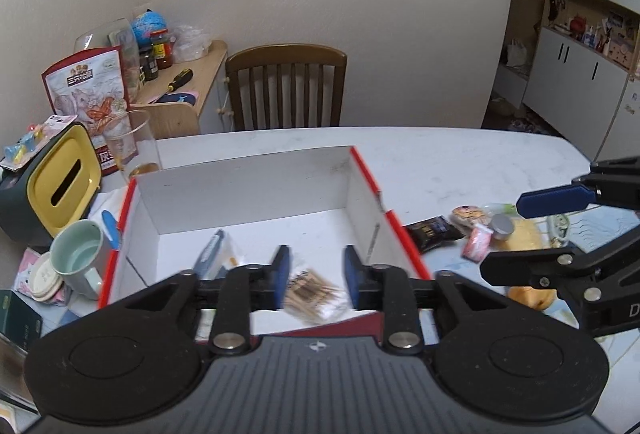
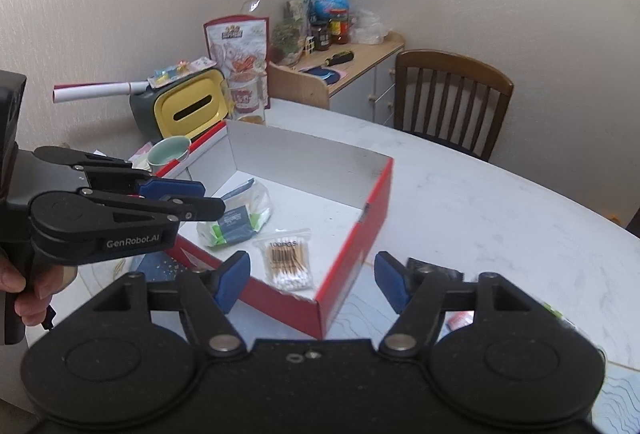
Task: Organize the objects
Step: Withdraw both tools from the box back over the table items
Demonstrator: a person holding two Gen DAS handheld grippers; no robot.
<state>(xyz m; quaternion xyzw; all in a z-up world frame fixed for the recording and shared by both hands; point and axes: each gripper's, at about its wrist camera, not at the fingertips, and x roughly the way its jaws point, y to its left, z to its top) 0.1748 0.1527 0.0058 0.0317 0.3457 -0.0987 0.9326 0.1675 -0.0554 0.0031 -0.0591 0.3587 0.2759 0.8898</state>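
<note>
A red box with a white inside [image 1: 248, 190] [image 2: 304, 158] stands open on the white table. A clear bag of cotton swabs [image 1: 312, 292] [image 2: 287, 263] lies in its near corner. A flat packet in clear wrap [image 2: 238, 218] [image 1: 214, 254] lies beside it in the box. My left gripper [image 1: 316, 280] is open and empty, above the swab bag; it shows from the side in the right wrist view [image 2: 192, 196]. My right gripper [image 2: 314, 284] is open and empty over the box's near corner.
Right of the box lie a dark wrapper [image 1: 434, 232] [image 2: 432, 268], small snack packets [image 1: 474, 230] and a yellow item [image 1: 524, 238]. Left of the box stand a green mug [image 1: 78, 258], a yellow-lidded tissue box [image 1: 60, 182] and a glass [image 1: 134, 148]. A wooden chair [image 1: 286, 86] stands behind the table.
</note>
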